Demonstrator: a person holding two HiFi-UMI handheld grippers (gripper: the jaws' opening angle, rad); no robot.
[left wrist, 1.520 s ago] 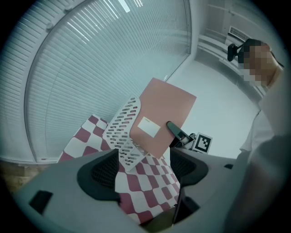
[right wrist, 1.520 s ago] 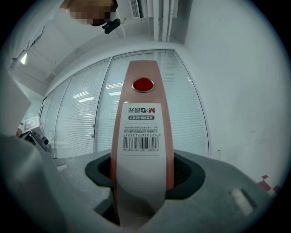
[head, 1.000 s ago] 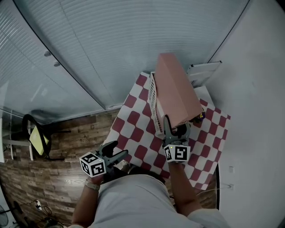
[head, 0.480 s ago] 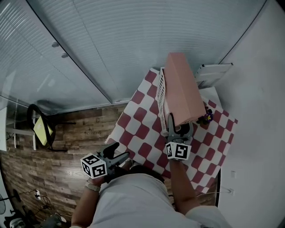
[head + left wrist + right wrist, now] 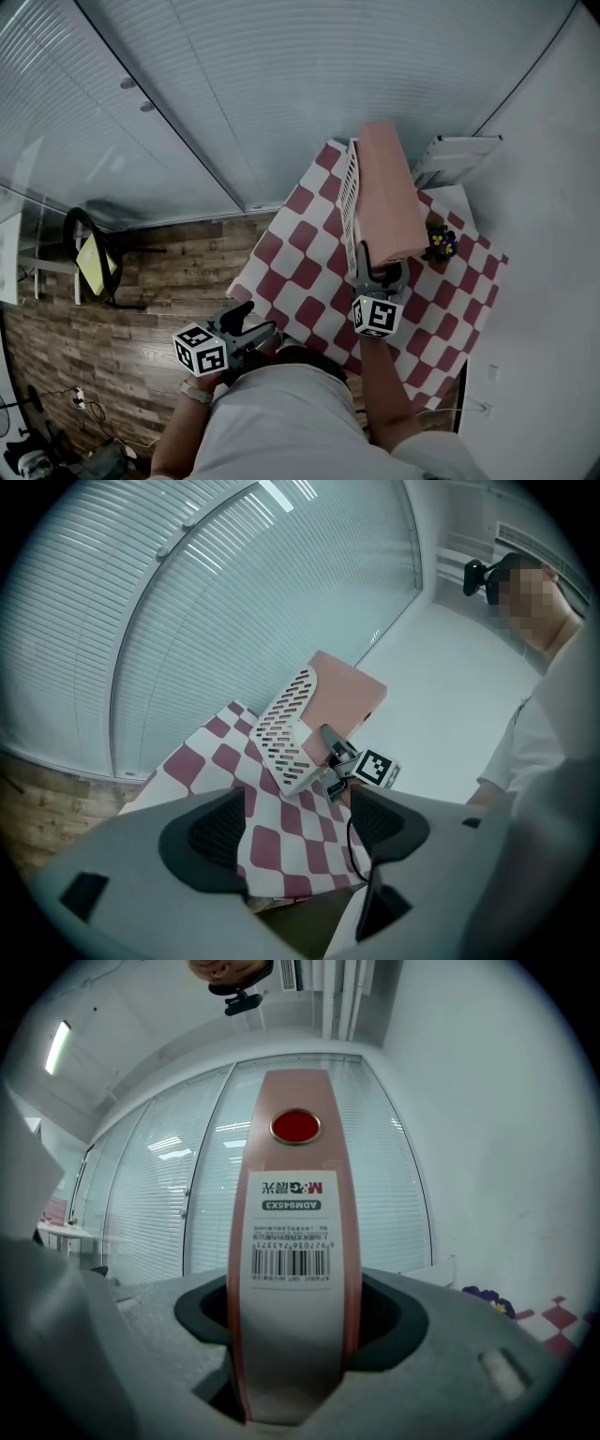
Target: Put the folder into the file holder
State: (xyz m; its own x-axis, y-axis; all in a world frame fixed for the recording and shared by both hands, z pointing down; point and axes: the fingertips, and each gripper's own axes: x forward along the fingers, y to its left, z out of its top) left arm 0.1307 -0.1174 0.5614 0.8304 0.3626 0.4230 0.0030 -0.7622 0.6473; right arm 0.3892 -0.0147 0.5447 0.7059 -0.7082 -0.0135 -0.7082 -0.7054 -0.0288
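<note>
Swung folder (image 5: 386, 197) more edge-on in the last second, spine clamped in right gripper (image 5: 377, 267) fingers; left gripper (image 5: 248, 322) fingers spread, empty. Sits right beside file holder (image 5: 350, 192) on the bench (image 5: 300, 258), seated or not unclear; could snag or tip it if lowered skewed. Shows that lineup only in left gripper view, just spine label in right gripper view.
</note>
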